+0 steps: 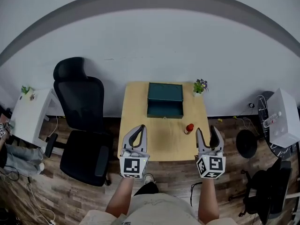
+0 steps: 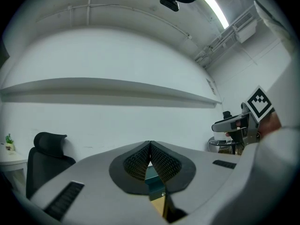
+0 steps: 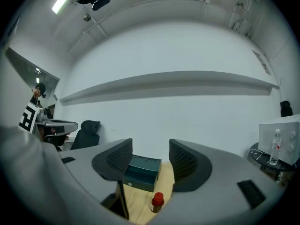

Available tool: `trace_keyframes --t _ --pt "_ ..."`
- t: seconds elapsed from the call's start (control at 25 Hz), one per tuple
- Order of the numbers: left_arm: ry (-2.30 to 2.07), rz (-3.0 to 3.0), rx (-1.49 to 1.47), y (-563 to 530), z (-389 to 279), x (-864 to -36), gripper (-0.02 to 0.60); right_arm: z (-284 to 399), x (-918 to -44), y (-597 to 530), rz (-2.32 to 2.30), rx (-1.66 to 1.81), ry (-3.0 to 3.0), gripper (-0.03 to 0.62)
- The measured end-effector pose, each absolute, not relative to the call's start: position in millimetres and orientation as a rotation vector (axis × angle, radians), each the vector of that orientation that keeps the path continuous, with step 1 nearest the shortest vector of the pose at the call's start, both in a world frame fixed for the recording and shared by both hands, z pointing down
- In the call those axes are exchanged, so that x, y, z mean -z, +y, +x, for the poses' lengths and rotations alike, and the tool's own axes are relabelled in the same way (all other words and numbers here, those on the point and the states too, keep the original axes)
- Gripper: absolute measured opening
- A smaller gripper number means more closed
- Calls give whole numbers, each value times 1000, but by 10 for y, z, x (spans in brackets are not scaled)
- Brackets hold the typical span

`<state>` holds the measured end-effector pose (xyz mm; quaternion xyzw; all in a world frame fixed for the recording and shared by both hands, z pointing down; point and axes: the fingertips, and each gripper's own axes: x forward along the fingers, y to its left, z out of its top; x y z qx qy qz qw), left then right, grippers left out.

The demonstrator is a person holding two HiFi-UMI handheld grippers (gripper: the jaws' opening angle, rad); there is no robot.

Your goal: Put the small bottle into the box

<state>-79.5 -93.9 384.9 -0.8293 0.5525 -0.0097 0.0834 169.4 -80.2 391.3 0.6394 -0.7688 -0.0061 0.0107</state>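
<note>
A small red-capped bottle stands upright on the wooden table, right of its middle and a little in front of a dark green box with a small clasp on its front. My right gripper hovers open over the table's front right edge. In the right gripper view the bottle sits low between the open jaws of this gripper, with the box behind it. My left gripper is over the front left of the table. The left gripper is shut on nothing, and a sliver of the box shows below the pads.
A small potted plant stands at the table's back right corner. A black office chair is close to the left side, with a white side table beyond it. On the right are a black stool and a white cabinet.
</note>
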Motion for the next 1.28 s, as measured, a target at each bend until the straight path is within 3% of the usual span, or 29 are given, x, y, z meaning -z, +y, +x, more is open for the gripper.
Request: trace_keyframes --t 0.48,1.28 --pt "1520 -2551 -6 -1691 -996 -3858 8 1499 -3998 -1304 2078 9 -2269 249" --pt "1379 -2717 139 -2038 -568 -4518 8 1674 -4783 -1528 2149 -215 -2149 249"
